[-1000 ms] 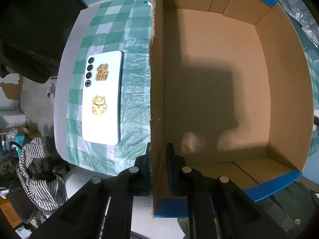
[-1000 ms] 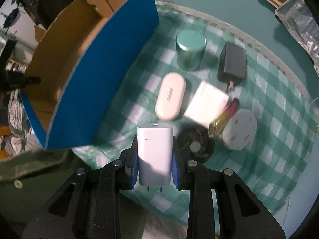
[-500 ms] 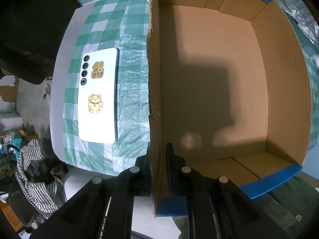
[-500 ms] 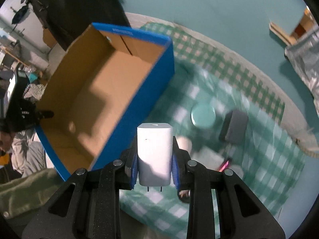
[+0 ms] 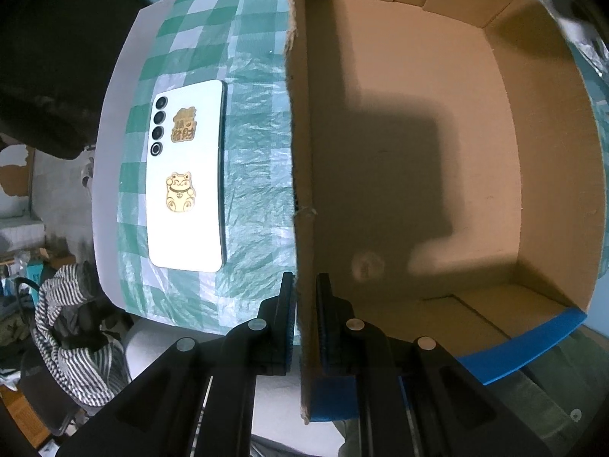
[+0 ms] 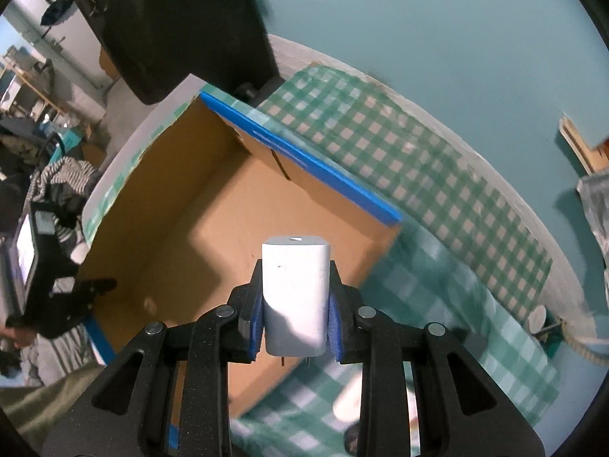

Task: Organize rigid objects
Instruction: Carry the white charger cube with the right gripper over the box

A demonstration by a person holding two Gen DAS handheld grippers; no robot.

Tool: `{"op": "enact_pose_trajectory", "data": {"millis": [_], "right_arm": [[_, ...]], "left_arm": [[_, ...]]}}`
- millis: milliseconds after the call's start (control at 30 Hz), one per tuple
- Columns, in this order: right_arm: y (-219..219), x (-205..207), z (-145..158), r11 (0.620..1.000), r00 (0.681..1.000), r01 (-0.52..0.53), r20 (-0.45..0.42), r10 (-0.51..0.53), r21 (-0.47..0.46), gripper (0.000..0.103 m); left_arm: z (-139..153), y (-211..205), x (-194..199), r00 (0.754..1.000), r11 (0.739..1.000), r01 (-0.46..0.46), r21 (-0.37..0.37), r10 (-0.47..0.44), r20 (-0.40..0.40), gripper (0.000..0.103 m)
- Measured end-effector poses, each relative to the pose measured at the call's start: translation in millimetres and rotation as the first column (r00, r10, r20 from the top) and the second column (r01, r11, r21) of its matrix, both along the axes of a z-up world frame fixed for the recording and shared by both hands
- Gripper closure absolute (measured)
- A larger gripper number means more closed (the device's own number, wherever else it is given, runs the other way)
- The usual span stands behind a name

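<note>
A cardboard box (image 5: 437,160) with blue outer sides stands open and empty on the green checked cloth. My left gripper (image 5: 305,316) is shut on the box's near left wall. In the right wrist view my right gripper (image 6: 295,316) is shut on a white charger plug (image 6: 295,297), prongs pointing back at me, held above the open box (image 6: 213,236). The left gripper (image 6: 64,297) shows at that box's left edge. A white phone (image 5: 186,179) with gold cat stickers lies face down on the cloth, left of the box.
The checked tablecloth (image 6: 418,160) covers a round table with its edge close on the left (image 5: 110,175). A striped garment (image 5: 68,327) lies below the table edge. Blurred white objects (image 6: 350,400) lie on the cloth to the right of the box. A teal wall is behind.
My right gripper has lifted the white charger away from the other items and swung it left, over the open box. The left gripper keeps its hold on the box wall.
</note>
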State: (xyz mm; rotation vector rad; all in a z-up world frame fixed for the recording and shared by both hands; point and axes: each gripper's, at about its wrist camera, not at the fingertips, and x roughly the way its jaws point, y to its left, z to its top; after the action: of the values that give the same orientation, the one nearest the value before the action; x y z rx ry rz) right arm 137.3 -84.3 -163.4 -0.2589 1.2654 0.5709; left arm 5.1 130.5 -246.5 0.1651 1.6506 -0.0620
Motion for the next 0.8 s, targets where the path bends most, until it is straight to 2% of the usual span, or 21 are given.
{"op": "enact_pose_trajectory", "data": {"millis": [167,367,733,800], "right_arm": [[16,11,-24,0.999,0.999,-0.026,-0.044,0.024,-0.038,0.076],[14,14,-48,0.994,0.996,-0.010,-0.093,0.000,-0.111,0.076],[11,12,-47,0.991,0.996,0.017,-0.087,-0.028,-0.132,0.077],[11,12,-46,0.990,0.997,0.016,-0.078,-0.027,-0.138,0.074]], "left_arm": [[-2,1,1,1.000,1.000,-0.015,-0.007,0.015,-0.006,0.093],[-5,4,1,1.000,1.000,-0.025,-0.007,0.025,-0.015,0.093],[-12,6,1,0.999,1.000,-0.024,0.009,0.025,-0.028,0.091],[-12,4,0,0.999,1.000,-0.018,0.013,0.018,-0.026,0.091]]}}
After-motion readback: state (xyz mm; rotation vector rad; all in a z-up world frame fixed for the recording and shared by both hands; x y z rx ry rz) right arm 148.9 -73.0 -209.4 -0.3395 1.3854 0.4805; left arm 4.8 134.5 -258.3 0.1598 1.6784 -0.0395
